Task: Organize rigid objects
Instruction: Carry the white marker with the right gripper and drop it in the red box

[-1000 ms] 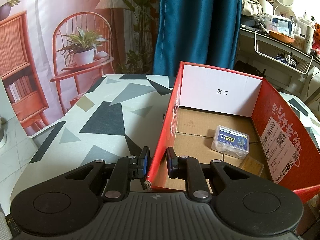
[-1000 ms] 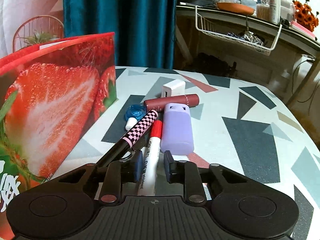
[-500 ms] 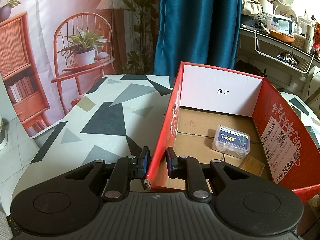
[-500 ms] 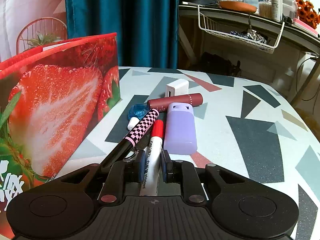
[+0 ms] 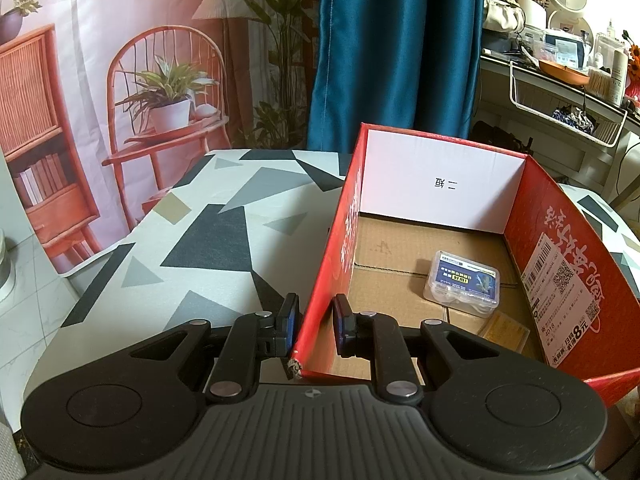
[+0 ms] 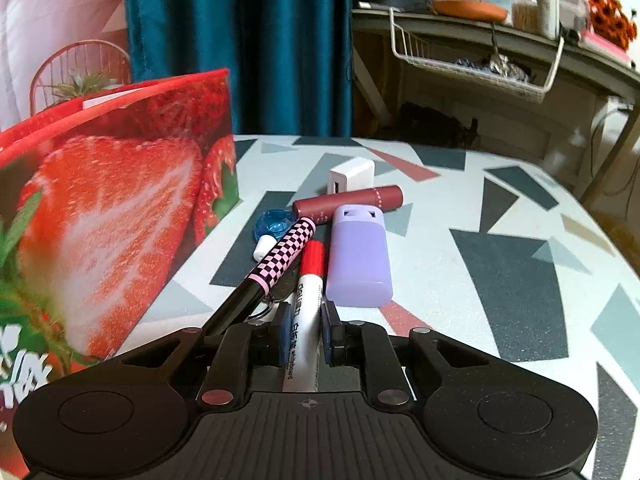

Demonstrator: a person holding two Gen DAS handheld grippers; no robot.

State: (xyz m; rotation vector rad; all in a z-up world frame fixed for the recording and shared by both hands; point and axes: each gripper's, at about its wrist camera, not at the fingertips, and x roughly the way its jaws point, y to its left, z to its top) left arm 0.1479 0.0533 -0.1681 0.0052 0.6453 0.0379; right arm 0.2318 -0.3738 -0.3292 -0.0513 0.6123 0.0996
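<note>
The right gripper (image 6: pixel 304 334) is closed on a whiteboard marker (image 6: pixel 306 312), its two pads pressed against the white barrel with black lettering; the marker's red cap points away from the camera. Just left of the marker, and touching it, lies a pen with a pink-and-black checkered sleeve (image 6: pixel 280 258) and a glossy black body, angled across the patterned table (image 6: pixel 500 280). Just right of the marker is a flat lilac plastic case (image 6: pixel 358 258). Beyond the marker's cap sit a blue gem-like bottle with a white tip (image 6: pixel 274 226), a dark rose lipstick tube (image 6: pixel 348 202) lying crosswise, and furthest a white charger block (image 6: pixel 352 176). Left of the marker stands the red strawberry-printed box (image 6: pixel 116 208). In the other view, the left gripper (image 5: pixel 314 326) is narrowly parted astride that box's near side wall (image 5: pixel 320 304), one pad outside, one inside; whether they pinch it I cannot tell. Inside the box lie a clear plastic case with a blue label (image 5: pixel 462 282) and a yellow card (image 5: pixel 506 330).
</note>
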